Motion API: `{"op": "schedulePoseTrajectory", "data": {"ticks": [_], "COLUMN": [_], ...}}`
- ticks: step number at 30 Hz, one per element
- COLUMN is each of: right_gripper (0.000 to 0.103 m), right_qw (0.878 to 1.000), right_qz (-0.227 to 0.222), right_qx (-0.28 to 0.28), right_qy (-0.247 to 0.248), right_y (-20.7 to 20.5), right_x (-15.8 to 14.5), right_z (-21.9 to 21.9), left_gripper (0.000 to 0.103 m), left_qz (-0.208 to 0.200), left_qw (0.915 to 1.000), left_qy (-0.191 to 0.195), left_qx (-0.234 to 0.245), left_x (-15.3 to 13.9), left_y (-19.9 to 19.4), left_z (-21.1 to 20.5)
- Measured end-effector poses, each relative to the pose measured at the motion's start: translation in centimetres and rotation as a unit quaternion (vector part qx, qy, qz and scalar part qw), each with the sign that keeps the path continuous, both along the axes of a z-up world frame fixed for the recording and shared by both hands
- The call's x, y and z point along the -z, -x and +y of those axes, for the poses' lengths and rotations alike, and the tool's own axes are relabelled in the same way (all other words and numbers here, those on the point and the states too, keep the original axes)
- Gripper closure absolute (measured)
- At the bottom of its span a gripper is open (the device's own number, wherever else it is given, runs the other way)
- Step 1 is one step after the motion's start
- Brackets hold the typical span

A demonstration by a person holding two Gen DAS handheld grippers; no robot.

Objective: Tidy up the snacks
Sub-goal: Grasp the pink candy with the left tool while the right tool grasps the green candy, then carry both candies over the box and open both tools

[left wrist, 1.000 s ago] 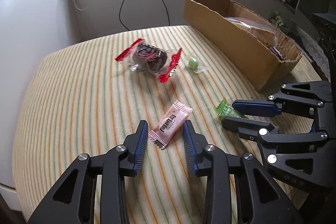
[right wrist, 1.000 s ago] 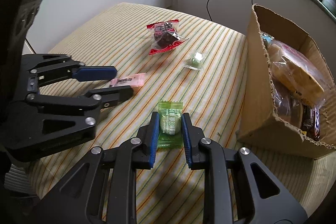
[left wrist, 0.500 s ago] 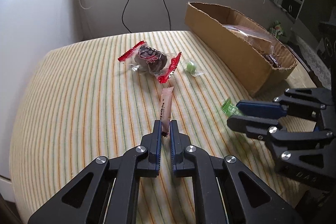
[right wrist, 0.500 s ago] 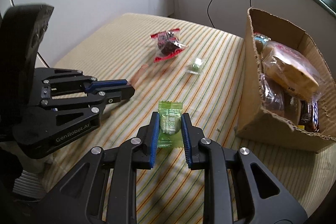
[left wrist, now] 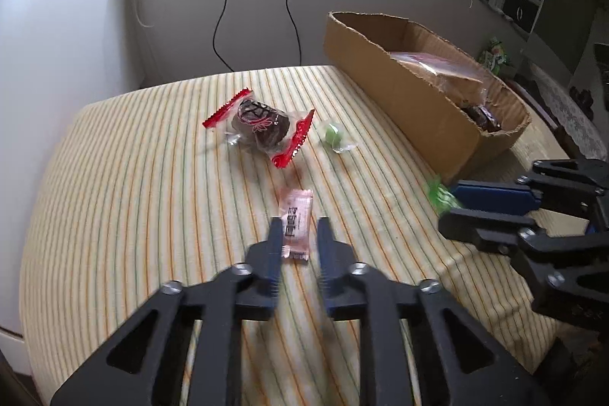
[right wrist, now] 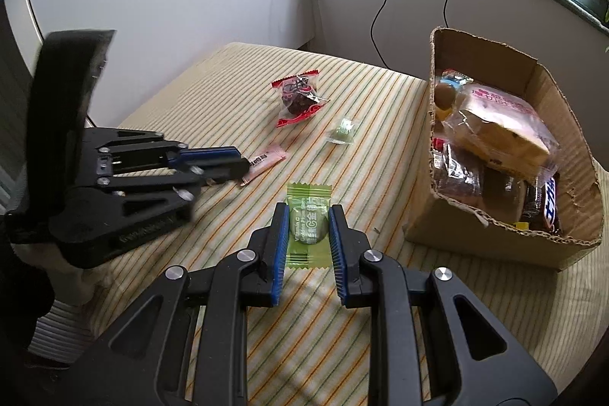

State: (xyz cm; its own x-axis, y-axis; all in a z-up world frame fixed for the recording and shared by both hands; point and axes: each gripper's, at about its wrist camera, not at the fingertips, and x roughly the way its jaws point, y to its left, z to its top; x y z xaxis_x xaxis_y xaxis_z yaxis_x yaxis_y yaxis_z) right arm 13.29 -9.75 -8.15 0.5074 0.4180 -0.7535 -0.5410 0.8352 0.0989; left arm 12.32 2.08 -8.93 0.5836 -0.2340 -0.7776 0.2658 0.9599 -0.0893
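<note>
Striped cloth tabletop (left wrist: 125, 215), yellow with green and orange lines; rounded edge falling away left of the left tongs, wall close behind it.

Tongs, two. Left tongs (left wrist: 298, 231): jaws opening, pink sachet between them, pads not pressing on it. Right tongs (right wrist: 307, 227): pressed onto a green candy wrapper, pads against both sides of it.

Snacks loose on cloth, three. Pink sachet (left wrist: 296, 221), one, flat, far end reaching past the left fingertips. Red-ended clear pack with dark cake (left wrist: 259, 126), one, ahead of the left tongs, well apart. Small clear-wrapped green sweet (left wrist: 333, 136), one, just right of the red-ended pack, ahead of both tongs.

Snack held, one. Green candy wrapper (right wrist: 307, 223), printed "Vitamin C Golden Plum", lengthwise along the right fingers.

Cardboard box (right wrist: 491, 234), one, open top, torn rim, right of the right tongs and ahead; several wrapped snacks inside, count unclear.

Open room: bare cloth between right tongs and box wall; wide bare strip left of the left tongs up to the table edge.
</note>
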Motion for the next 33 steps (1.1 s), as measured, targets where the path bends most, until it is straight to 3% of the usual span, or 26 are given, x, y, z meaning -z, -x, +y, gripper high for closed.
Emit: {"op": "schedulePoseTrajectory", "data": {"ticks": [3,7,11,22,33], "right_gripper": [0.081,0.081,0.081,0.081,0.081], "right_qw": [1.000,1.000,1.000,0.999,0.995], "right_qz": [0.000,-0.001,-0.003,-0.021,-0.049], "right_qx": [-0.001,0.001,0.006,0.015,0.081], "right_qy": [-0.003,-0.006,-0.010,-0.030,-0.032], "right_y": [0.1,0.1,0.1,0.3,-1.5], "right_x": [-0.1,-0.2,-0.3,-2.1,-4.4], "right_z": [-0.2,-0.5,-1.0,-3.2,-10.2], "left_gripper": [0.065,0.065,0.085,0.085,0.085], "left_qz": [0.011,0.022,0.022,-0.004,-0.050], "left_qw": [0.9998,0.9996,0.9997,1.0000,0.9975], "left_qy": [-0.017,-0.016,-0.014,0.001,0.041], "left_qx": [0.000,-0.008,-0.001,-0.006,0.030], "left_x": [0.7,1.2,1.1,-1.2,-5.3], "left_y": [-0.9,-2.1,-2.0,-0.3,-1.5], "left_z": [-0.6,-0.5,-0.8,-1.2,-5.4]}}
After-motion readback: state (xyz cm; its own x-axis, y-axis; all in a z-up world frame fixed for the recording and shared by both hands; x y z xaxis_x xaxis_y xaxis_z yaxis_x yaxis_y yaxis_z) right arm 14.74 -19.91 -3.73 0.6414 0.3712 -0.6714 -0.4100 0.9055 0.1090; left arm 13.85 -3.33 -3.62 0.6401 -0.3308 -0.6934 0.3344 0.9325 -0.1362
